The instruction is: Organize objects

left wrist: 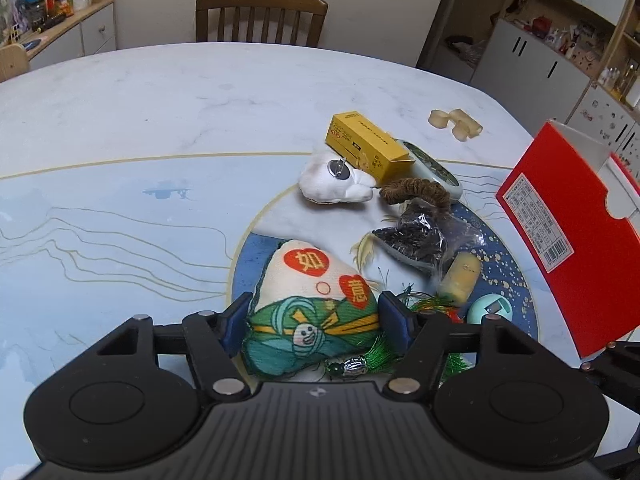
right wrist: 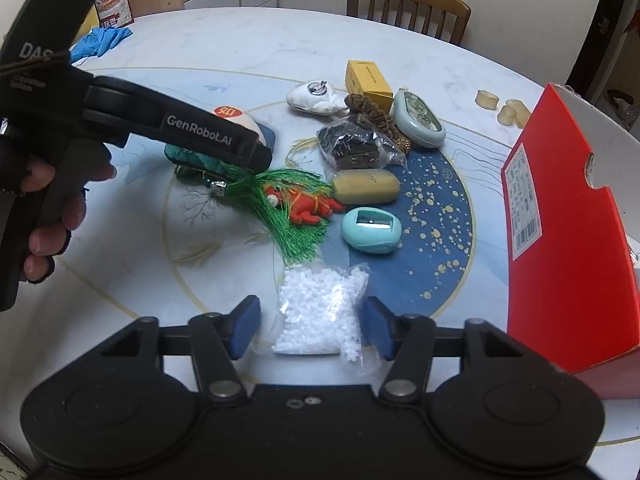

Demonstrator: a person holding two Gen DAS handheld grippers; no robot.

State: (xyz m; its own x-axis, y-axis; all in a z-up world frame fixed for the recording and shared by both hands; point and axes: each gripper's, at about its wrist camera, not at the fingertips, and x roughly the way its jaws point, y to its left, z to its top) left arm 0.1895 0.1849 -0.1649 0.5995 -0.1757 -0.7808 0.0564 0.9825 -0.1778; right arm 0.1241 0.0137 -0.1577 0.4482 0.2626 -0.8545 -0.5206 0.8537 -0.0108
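Note:
A cloth sachet (left wrist: 308, 300) with a cream top, red patches and a green printed base lies on the table, its green tassel (right wrist: 296, 216) trailing beside it. My left gripper (left wrist: 315, 312) is shut on the sachet, both blue pads against its sides. In the right wrist view a hand (right wrist: 44, 216) holds that gripper low over the sachet (right wrist: 236, 116). A clear bag of white beads (right wrist: 320, 312) lies between the pads of my right gripper (right wrist: 310, 320). The right pad touches the bag and the left pad stands a little off, so this gripper is open.
An open red box (right wrist: 568, 240) stands at the right. Around the table's middle lie a red lobster toy (right wrist: 308, 206), teal sharpener (right wrist: 370, 228), tan oval piece (right wrist: 366, 187), dark seed bag (right wrist: 352, 144), pale green case (right wrist: 420, 120), yellow box (right wrist: 368, 78) and white plush (right wrist: 312, 98). Blue gloves (right wrist: 102, 40) lie far left.

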